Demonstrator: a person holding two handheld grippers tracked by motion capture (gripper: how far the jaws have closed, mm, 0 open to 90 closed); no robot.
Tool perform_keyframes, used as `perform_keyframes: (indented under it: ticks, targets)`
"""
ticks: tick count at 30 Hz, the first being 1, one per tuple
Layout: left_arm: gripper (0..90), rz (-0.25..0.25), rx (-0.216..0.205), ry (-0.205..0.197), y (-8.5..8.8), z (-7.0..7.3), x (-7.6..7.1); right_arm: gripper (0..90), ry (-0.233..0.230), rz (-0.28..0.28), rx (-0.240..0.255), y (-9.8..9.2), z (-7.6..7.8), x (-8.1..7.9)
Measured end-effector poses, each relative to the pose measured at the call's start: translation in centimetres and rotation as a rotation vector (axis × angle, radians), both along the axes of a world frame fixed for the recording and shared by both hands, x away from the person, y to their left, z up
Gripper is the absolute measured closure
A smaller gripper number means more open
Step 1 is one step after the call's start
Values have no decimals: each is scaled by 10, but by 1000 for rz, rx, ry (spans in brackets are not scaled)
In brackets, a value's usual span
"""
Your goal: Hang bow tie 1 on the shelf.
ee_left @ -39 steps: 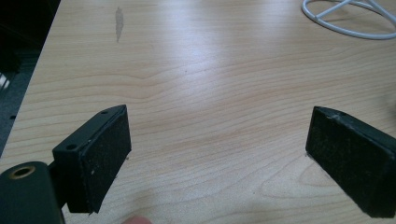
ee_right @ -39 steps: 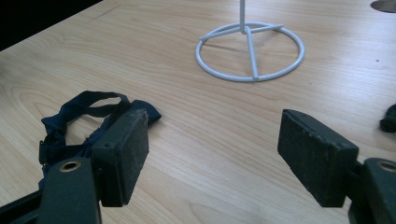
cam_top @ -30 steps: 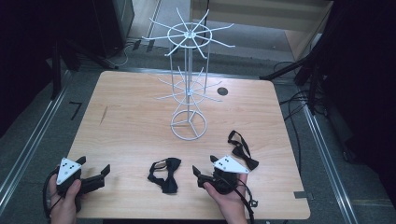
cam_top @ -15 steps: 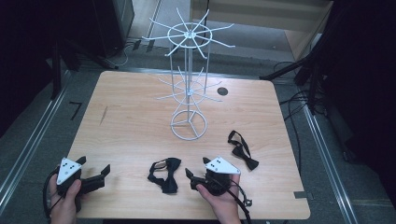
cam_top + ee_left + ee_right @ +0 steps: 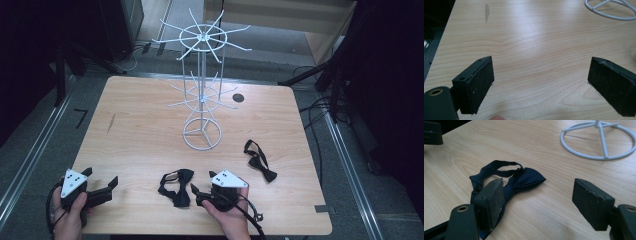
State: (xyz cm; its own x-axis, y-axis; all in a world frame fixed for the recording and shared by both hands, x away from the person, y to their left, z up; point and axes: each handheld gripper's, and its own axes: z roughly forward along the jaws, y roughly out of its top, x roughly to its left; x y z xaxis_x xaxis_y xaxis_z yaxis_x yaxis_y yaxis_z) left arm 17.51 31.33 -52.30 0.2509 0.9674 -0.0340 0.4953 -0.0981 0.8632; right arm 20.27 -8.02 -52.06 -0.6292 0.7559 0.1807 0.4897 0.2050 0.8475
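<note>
Tool, right: right tool (image 5: 196, 192) has its jaws standing wide apart with nothing gripped, low over the counter (image 5: 140, 135), in front of the white wire stand (image 5: 201, 100) on the person's side.
Tool, left: left tool (image 5: 111, 184) is also wide open and empty, far to the left of the stand's ring base near the counter's front corner; bare wood shows between its pads (image 5: 480, 80).
Hidden or cut off: in the right gripper view the near end of the near bow tie (image 5: 509, 180) is covered by the left-hand pad (image 5: 491, 200); whether pad and fabric touch cannot be told. The stand's ring base is cut off at the top edge in the left gripper view.
Changed since earlier: the right tool has shifted leftward, away from the far bow tie (image 5: 260, 160) and toward the near one; the left tool has kept its place; both ties lie as before.
Near bow tie: flat on the counter in front of the stand's base, slightly left of it, with its strap looped behind the bow.
Tie and tool: near bow tie lies just ahead of the right tool's tips, mostly toward the left-hand jaw, not clamped.
Far bow tie: right of the stand's base, well apart from both tools.
</note>
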Motion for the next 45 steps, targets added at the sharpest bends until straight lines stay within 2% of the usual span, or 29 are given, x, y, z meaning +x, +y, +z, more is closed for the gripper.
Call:
perform_keyframes:
  ticks: [26,37,39,40,41,43,44,45]
  targets:
    - [71,-3,-2,-1,0,0,0,246,43,87,-7,34,-14,-5]
    - [71,-4,0,0,0,0,0,252,53,126,-38,47,-20,-7]
    - [72,-4,0,0,0,0,0,307,57,138,-58,49,-21,-7]
    - [72,-4,0,0,0,0,0,307,57,138,-58,49,-21,-7]
    - [72,-4,1,0,0,0,0,359,65,143,-81,51,-22,-7]
    - [72,-3,1,-1,-1,0,0,412,78,139,-95,52,-22,-7]
    - [71,-3,1,-1,-1,0,0,412,78,139,-95,52,-22,-7]
    - [71,-3,2,0,-1,0,0,485,62,120,-117,52,-22,-7]
